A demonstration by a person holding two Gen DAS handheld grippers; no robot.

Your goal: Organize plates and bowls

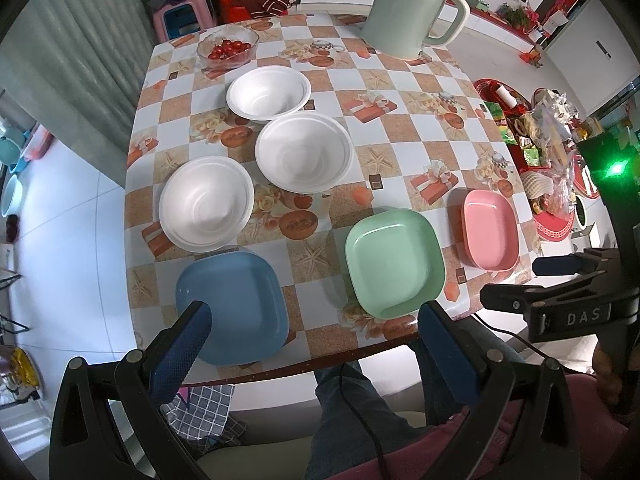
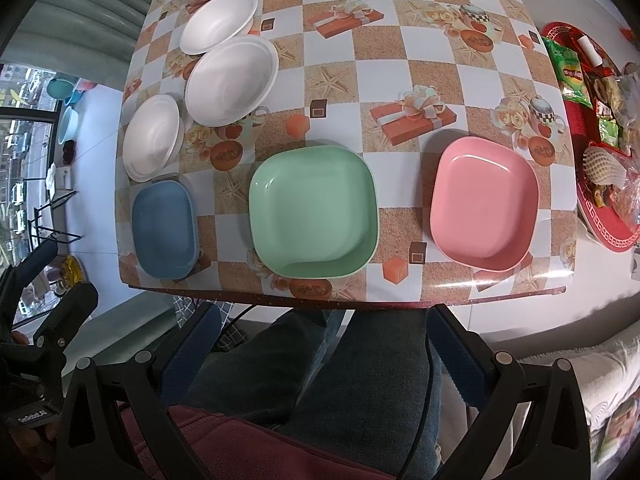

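Sitting flat: blue plate (image 2: 164, 232), unstacked, glossy.

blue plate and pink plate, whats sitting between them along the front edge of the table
The green plate lies between the blue plate and the pink plate, apart from both; the right wrist view shows it best.

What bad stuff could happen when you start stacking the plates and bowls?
1. The blue plate, green plate and pink plate lie close to the table's near edge; a clumsy nudge could push one off.
2. The white bowls look light and almost touch, so lifting one might bump its neighbour.
3. The glass bowl of tomatoes sits just behind the farthest white bowl and might get knocked.
Both the left gripper and the right gripper are open.
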